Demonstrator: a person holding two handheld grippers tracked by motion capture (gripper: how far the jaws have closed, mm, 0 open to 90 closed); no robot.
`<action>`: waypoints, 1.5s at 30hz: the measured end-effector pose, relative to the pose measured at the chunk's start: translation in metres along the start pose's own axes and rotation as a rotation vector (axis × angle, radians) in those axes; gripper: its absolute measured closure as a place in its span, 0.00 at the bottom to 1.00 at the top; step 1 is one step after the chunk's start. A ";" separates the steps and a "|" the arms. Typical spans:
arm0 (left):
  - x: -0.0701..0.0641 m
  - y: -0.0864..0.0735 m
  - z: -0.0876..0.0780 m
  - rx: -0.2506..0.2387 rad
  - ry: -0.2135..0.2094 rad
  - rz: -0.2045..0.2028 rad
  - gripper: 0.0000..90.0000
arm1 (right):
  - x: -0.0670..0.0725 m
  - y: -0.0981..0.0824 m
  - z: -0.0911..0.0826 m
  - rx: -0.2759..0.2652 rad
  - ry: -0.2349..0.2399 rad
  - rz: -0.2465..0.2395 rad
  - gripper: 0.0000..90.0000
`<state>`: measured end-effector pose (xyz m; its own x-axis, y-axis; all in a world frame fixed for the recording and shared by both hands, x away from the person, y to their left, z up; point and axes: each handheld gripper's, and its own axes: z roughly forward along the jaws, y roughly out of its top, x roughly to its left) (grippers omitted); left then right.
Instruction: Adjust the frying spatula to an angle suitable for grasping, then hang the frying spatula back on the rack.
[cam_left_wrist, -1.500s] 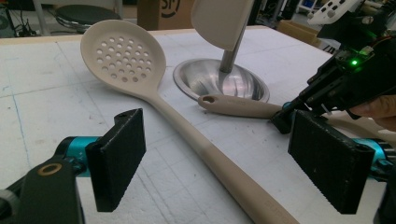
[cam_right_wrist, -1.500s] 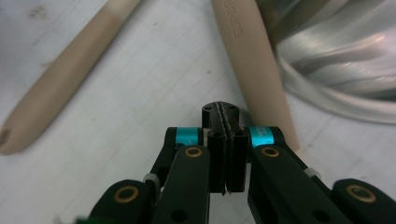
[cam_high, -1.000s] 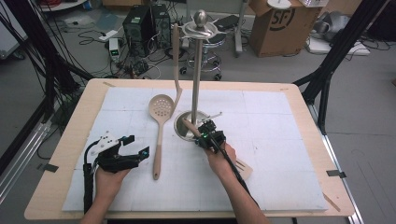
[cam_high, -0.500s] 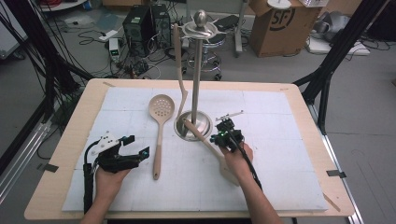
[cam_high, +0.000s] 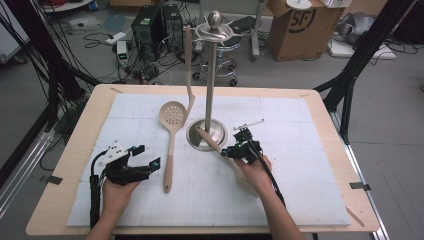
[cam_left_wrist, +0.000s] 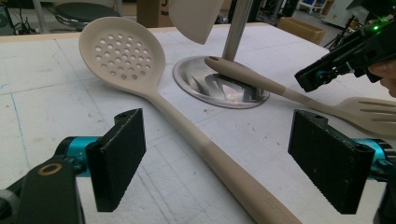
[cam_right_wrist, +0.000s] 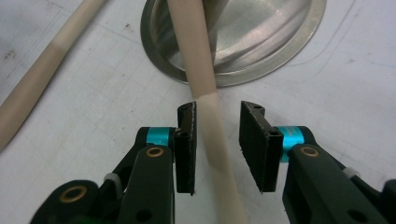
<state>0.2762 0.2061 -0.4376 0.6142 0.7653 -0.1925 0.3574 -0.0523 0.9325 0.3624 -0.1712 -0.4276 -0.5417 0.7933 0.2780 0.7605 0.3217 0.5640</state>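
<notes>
White mat; right tool (cam_right_wrist: 217, 142) hides slotted turner's (cam_right_wrist: 205, 93) lower handle.

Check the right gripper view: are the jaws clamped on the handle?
No, the right gripper jaws stand apart around the spatula handle, with a gap on one side.

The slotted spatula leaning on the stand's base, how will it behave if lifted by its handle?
The slotted spatula probably stays stiff. Its handle looks round and smooth, so it may twist between the right tongs, which stand open around it. Its wide head may sag downward.

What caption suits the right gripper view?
Right gripper, jaws just opened, straddling the beige turner handle leaning on a steel stand base.
</notes>
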 end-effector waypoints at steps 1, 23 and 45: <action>0.000 0.000 0.000 -0.001 0.000 0.000 0.22 | 0.001 0.000 0.001 0.007 -0.002 0.000 0.74; 0.000 0.000 0.000 -0.005 0.002 0.001 0.22 | 0.009 -0.002 0.017 0.001 -0.022 -0.009 0.69; -0.002 0.001 0.002 -0.004 -0.004 0.003 0.22 | 0.025 -0.004 0.036 -0.079 -0.145 -0.067 0.78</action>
<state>0.2766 0.2038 -0.4371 0.6180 0.7626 -0.1912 0.3532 -0.0520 0.9341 0.3590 -0.1341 -0.4508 -0.5287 0.8394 0.1257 0.6910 0.3396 0.6381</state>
